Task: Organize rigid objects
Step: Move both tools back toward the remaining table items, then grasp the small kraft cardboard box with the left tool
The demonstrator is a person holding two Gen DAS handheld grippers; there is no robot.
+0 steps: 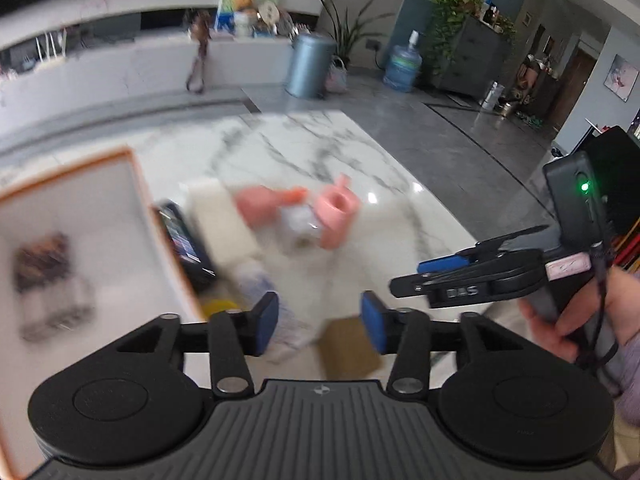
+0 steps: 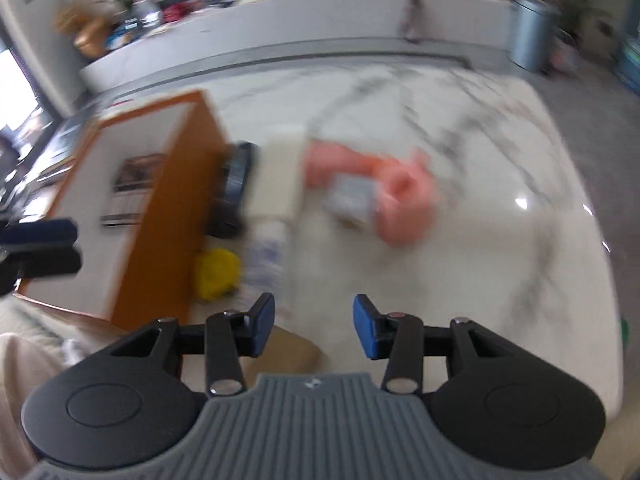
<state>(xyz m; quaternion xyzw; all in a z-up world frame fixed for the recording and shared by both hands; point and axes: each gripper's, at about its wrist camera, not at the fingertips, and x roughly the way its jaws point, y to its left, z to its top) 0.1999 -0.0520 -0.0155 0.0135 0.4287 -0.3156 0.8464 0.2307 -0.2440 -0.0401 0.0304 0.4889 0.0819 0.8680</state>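
Observation:
Both views are motion-blurred. A loose heap of objects lies on the marble table (image 1: 304,140): a pink watering-can-shaped toy (image 1: 334,216) (image 2: 404,196), a white box (image 1: 224,220) (image 2: 278,172), a black device (image 1: 184,236) (image 2: 236,184), a small pale cube (image 1: 298,226) (image 2: 352,200), a printed white packet (image 1: 276,312) (image 2: 268,256), a yellow object (image 1: 218,308) (image 2: 216,274) and a tan box (image 1: 348,348) (image 2: 288,350). My left gripper (image 1: 319,322) is open and empty above the near items. My right gripper (image 2: 314,326) is open and empty; it shows at the right of the left wrist view (image 1: 448,270).
An orange-rimmed box (image 1: 138,184) (image 2: 168,200) with a dark item inside stands left of the heap. Beyond the table are a grey floor, a metal bin (image 1: 310,66), a water jug (image 1: 402,66) and a long white counter (image 1: 120,68).

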